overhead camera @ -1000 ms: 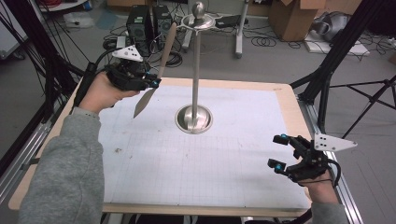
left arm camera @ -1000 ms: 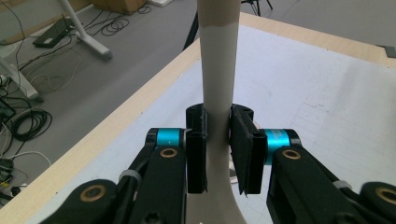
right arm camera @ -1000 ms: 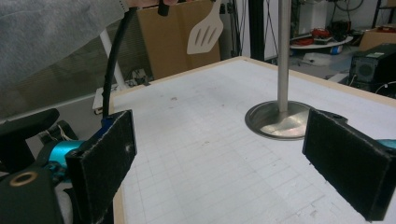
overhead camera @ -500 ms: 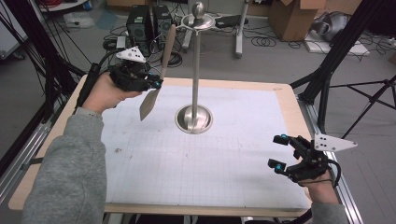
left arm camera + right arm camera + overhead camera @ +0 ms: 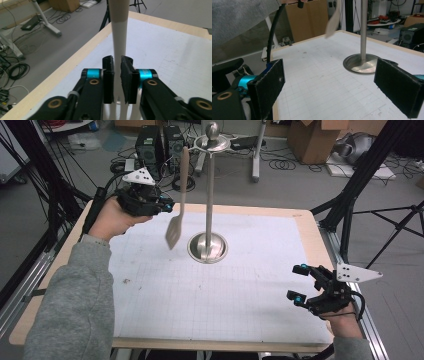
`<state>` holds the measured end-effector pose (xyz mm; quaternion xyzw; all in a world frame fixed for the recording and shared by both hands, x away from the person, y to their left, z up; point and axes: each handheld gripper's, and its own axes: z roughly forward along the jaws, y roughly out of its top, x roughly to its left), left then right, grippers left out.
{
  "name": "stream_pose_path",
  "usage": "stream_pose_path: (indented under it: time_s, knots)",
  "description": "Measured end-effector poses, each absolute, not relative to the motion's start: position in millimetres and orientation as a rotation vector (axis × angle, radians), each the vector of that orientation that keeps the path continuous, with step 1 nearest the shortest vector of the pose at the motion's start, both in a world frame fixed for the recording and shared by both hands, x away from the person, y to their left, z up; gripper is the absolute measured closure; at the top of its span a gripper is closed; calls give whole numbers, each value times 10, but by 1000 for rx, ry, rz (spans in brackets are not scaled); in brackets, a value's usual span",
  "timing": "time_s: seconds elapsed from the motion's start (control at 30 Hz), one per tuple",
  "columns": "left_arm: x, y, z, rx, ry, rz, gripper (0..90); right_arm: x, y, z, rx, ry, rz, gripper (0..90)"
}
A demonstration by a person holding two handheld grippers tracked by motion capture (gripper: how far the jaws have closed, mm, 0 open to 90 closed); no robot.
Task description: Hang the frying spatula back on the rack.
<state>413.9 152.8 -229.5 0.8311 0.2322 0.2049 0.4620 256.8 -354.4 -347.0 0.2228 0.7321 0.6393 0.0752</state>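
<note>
White gridded paper covers the tabletop [image 5: 300, 222], with cables and boxes seen on the floor beyond. At the far left corner, the left gripper [image 5: 167, 206] has just been closing and is clamped on the handle of a pale spatula [image 5: 176, 222], held nearly upright above the paper just beside a metal stand [image 5: 208, 245]. The right gripper [image 5: 299, 282] is held wide open and empty near the right edge.

Left gripper [image 5: 167, 206] jaws closing tighter on the spatula [image 5: 178, 202] handle, spatula swinging from a slant to nearly upright, its blade now hanging closer to the metal stand [image 5: 208, 242] base
</note>
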Motion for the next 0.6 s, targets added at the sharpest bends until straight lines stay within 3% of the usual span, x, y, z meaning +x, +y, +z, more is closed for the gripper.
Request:
stream_pose_path:
  time_s: [0.2, 0.43, 0.6]
  knots:
    - [4120, 1570, -2340, 2031, 542, 432, 756, 2565, -3545, -3469, 668, 2196, 1917, 86]
    - [4119, 1601, -2415, 2008, 497, 348, 386, 2565, -3540, -3473, 674, 2199, 1915, 86]
    - [4102, 1622, -2425, 2015, 513, 339, 179, 2568, -3536, -3476, 666, 2201, 1910, 86]
